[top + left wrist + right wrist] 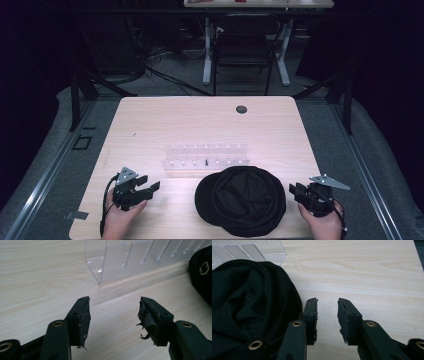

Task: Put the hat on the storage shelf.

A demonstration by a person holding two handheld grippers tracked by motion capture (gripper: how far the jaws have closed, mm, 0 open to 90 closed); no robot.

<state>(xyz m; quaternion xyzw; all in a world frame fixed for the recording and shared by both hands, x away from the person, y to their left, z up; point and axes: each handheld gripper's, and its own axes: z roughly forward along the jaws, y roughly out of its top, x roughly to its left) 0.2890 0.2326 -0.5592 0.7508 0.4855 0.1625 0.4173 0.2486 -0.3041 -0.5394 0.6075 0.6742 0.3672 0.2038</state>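
Item: black cap (241, 200), lying on surface (200, 125) between left hand-held gripper (150, 187) and right hand-held gripper (294, 192). Both jaws apart, empty. Step: approach. Next: close in, grip cap edge.

Counter (150, 120): pale wood-grain top, smooth, matt with a faint sheen. Rack (130, 260) just behind the cap: clear plastic, glossy, slotted walls catching light. Cap (241, 200): black cloth, matt, soft and creased; small brass-coloured metal eyelets. Left gripper (113, 315) and right gripper (327, 317): matt black plastic with brass-coloured inserts; fingers (147, 317) faced with black pads, worn and frayed at the edges. Grey metal plate on top of each gripper.
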